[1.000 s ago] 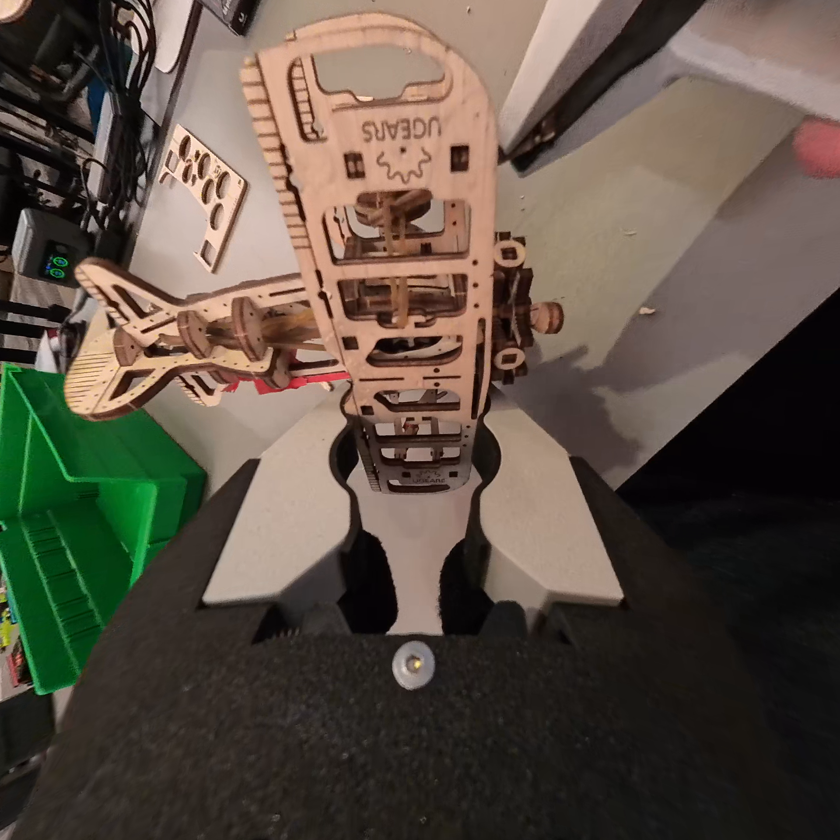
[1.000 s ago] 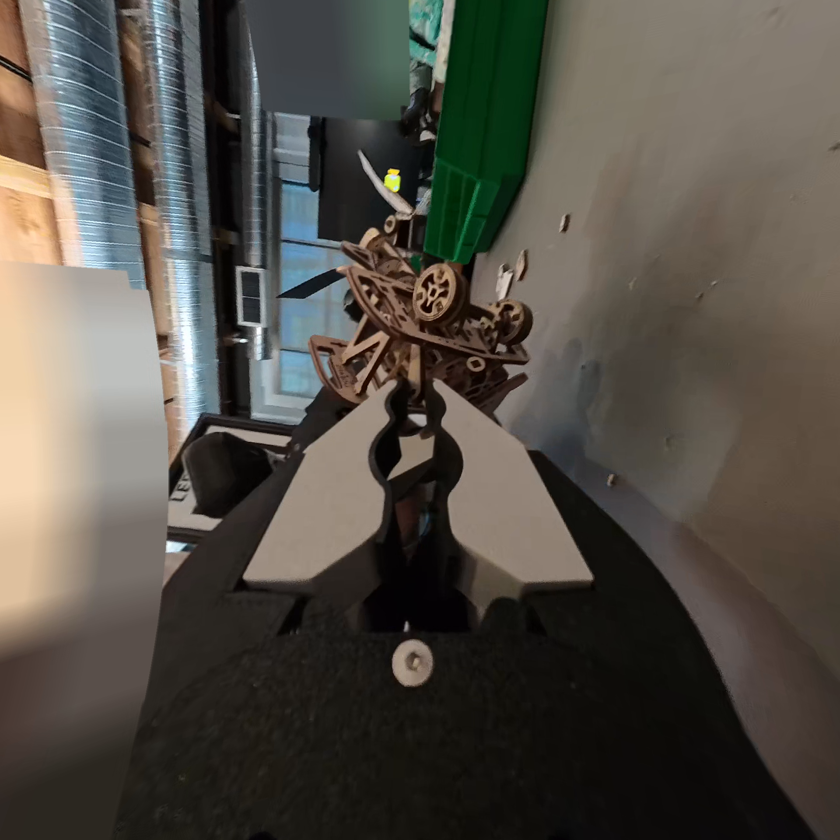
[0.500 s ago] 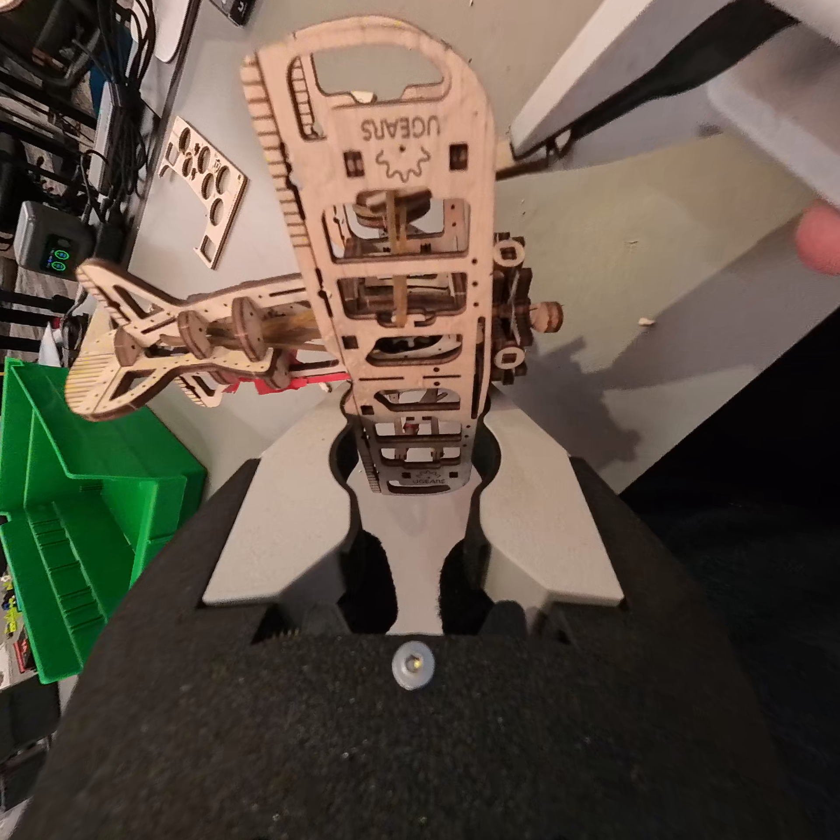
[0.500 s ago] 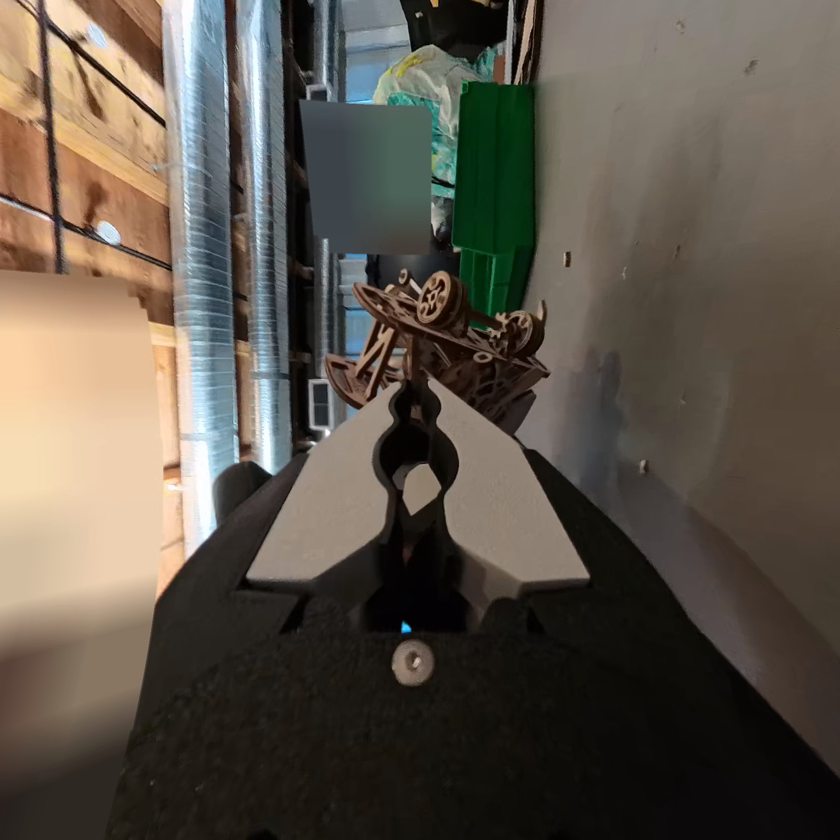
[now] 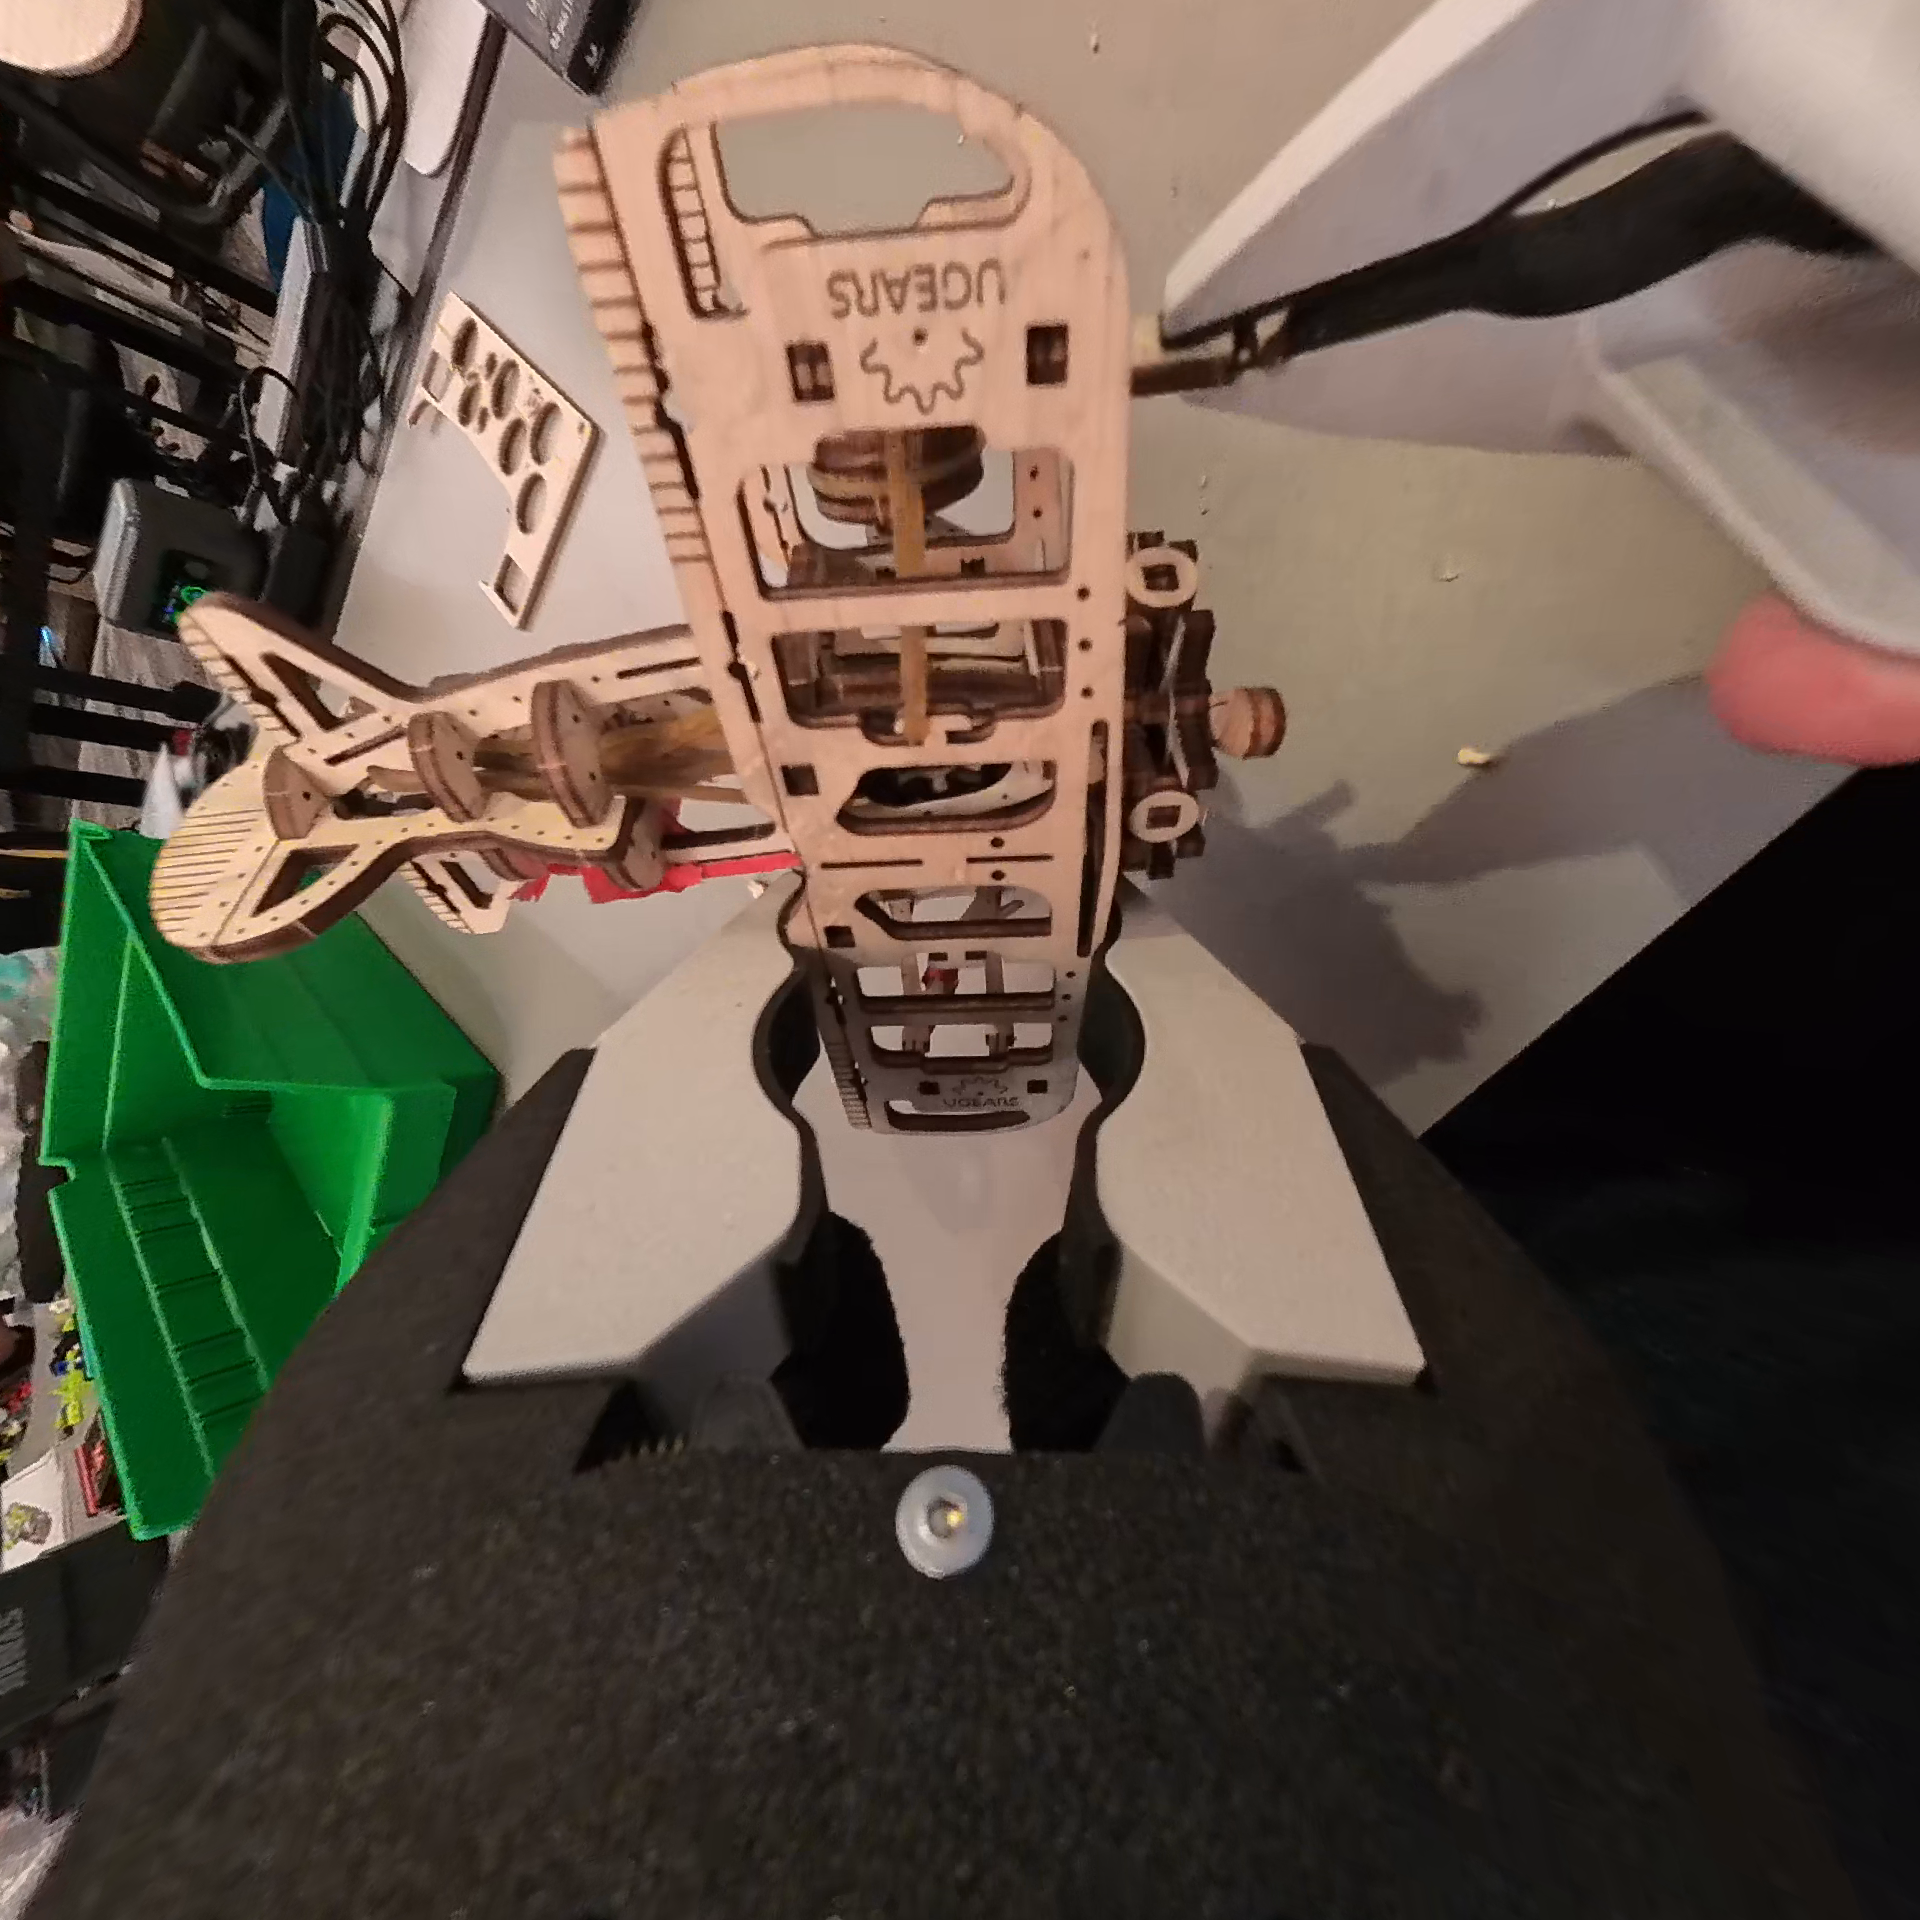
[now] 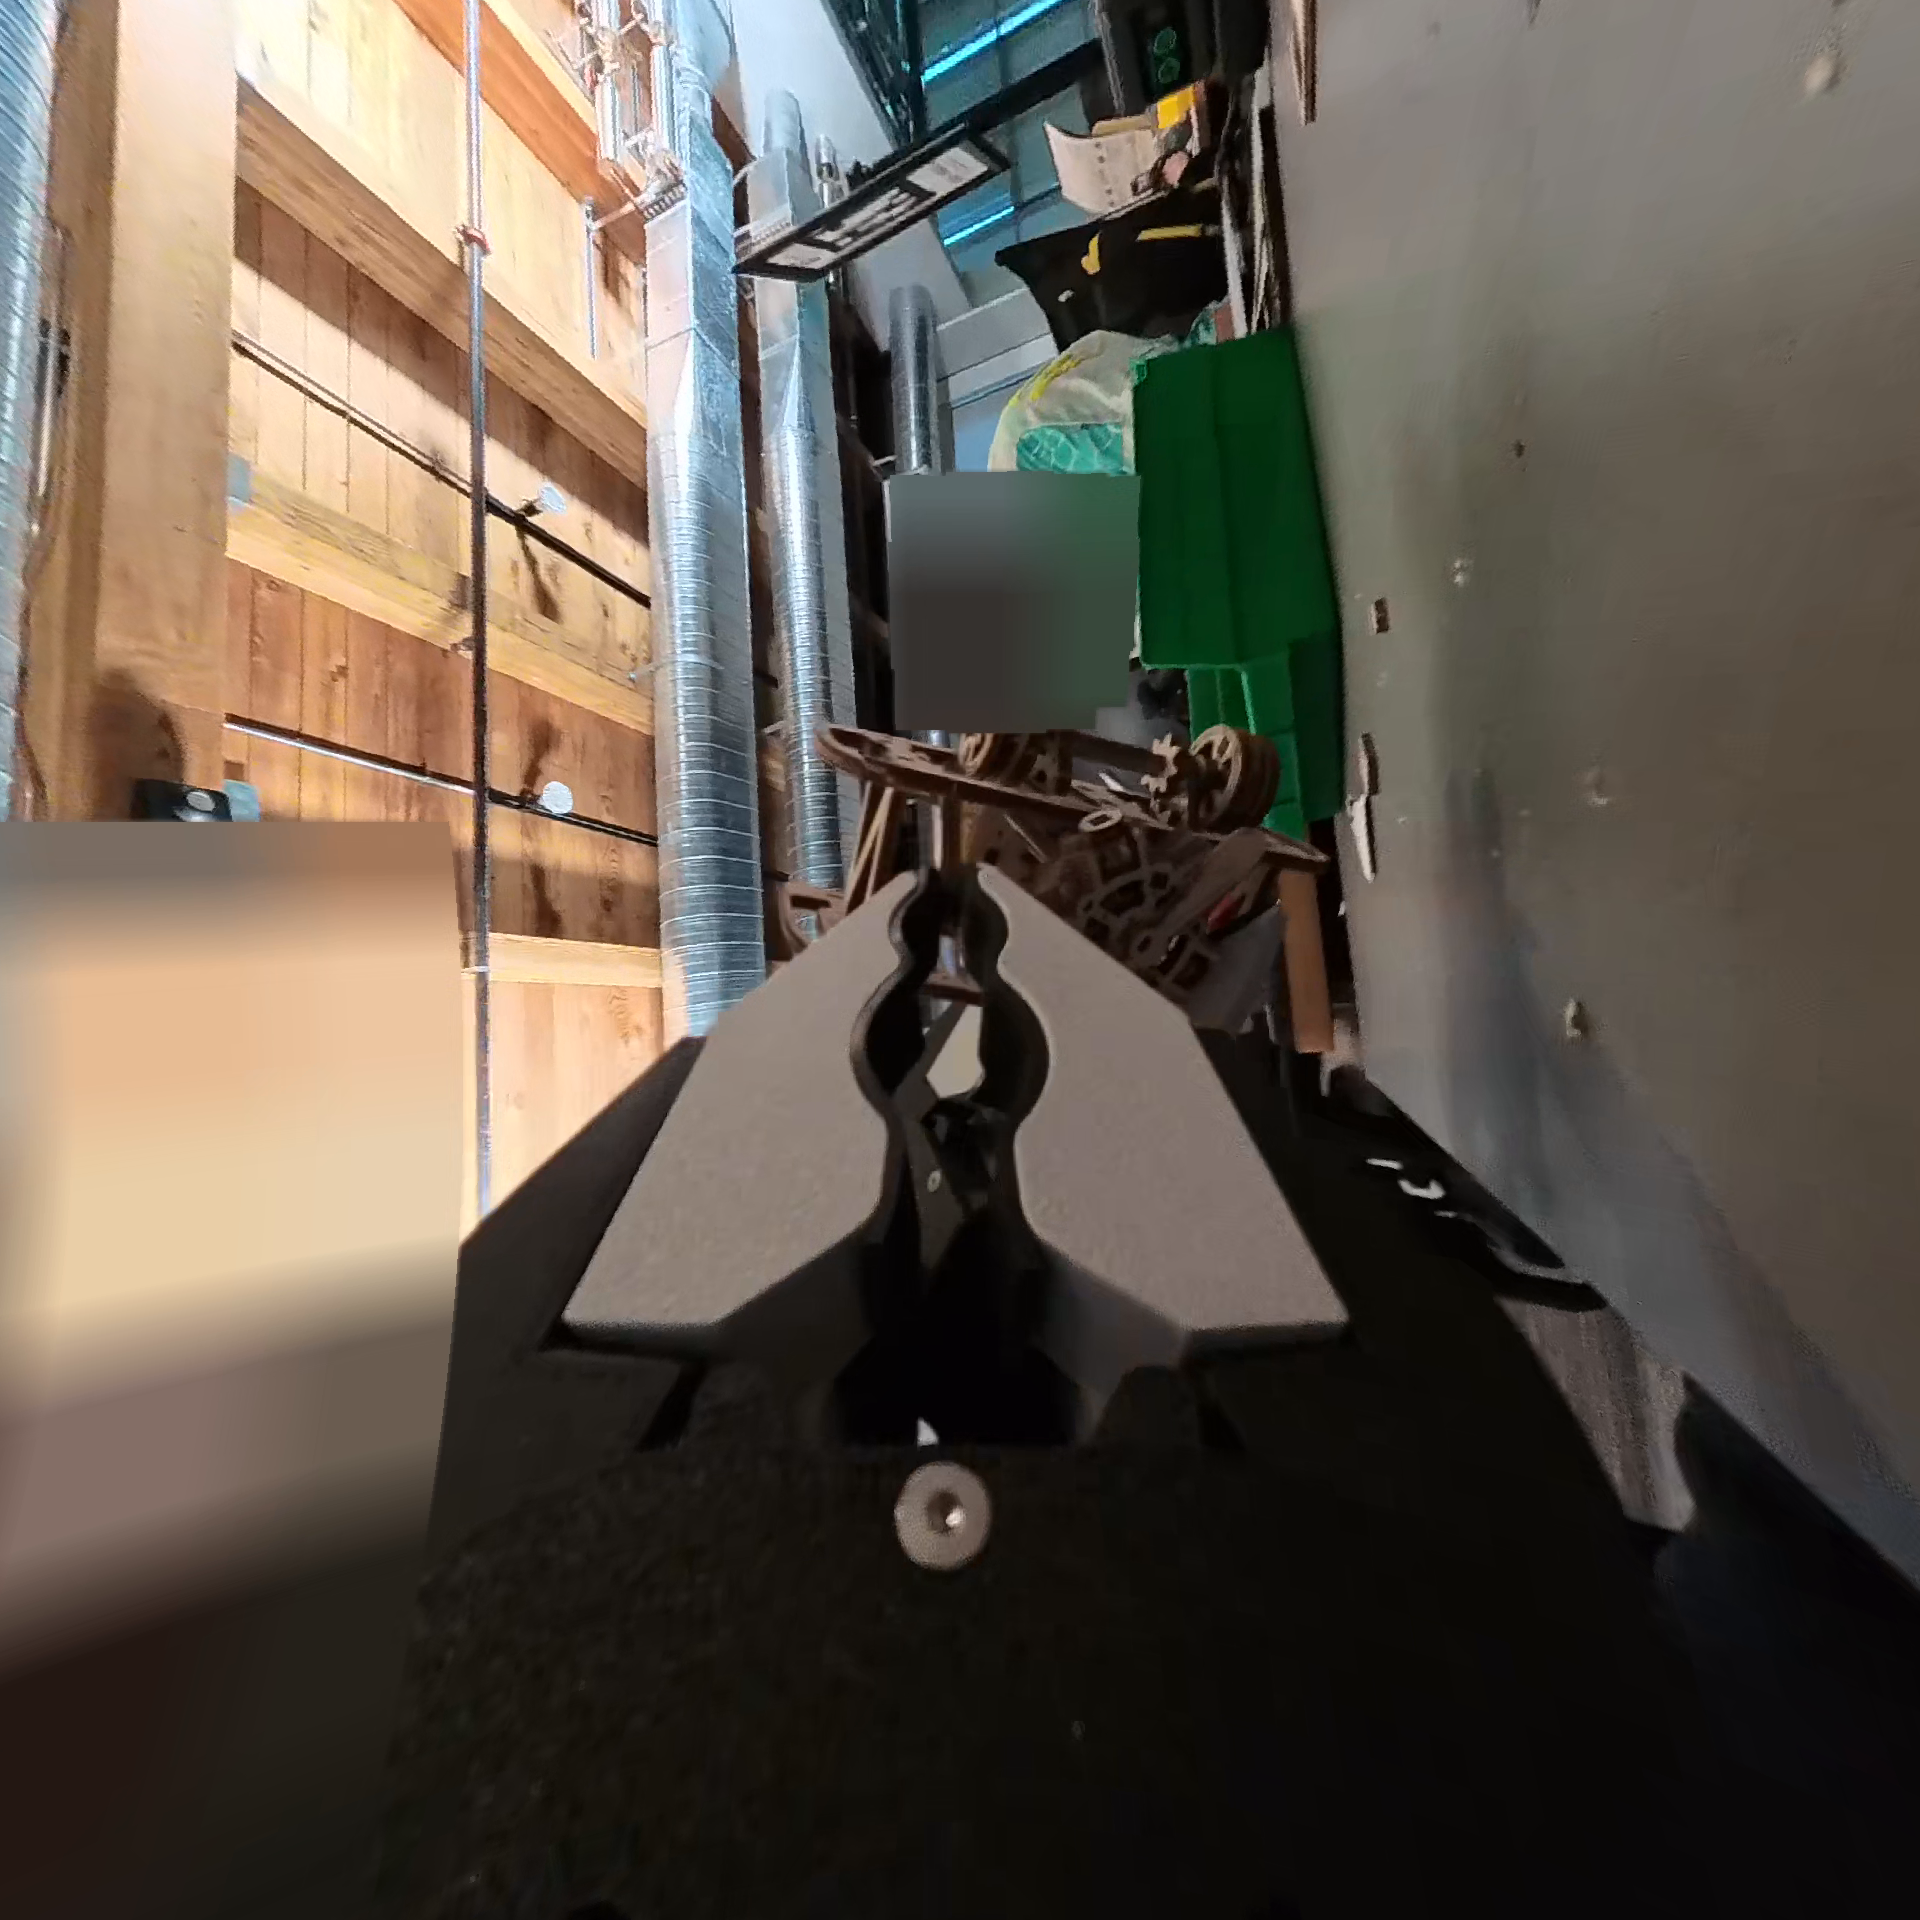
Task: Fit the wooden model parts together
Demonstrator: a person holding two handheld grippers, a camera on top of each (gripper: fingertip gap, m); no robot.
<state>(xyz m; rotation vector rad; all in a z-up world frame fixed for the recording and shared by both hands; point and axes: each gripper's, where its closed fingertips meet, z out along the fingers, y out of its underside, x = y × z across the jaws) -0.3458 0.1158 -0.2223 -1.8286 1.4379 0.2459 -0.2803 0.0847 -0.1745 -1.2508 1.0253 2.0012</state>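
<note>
Left tongs (image 5: 951,1023) clamp wooden model plane (image 5: 894,582) by wing end, above grey table (image 5: 1351,582).

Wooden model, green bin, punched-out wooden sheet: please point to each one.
Wooden model (image 5: 894,312), left wrist view, on its wing.
Green bin (image 5: 239,1174), left wrist view, on its wall.
Punched-out wooden sheet (image 5: 509,457), left wrist view, on its middle.

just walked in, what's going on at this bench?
A person is putting together a wooden model plane with two handheld grippers. The left gripper is shut on the end of the model's wing and holds it up above the grey table. The right gripper looks nearly closed on a thin wooden part at the model's nose end; whether that part is seated yet cannot be told. A punched-out wooden parts sheet lies on the table, and a green bin stands beside it.
</note>
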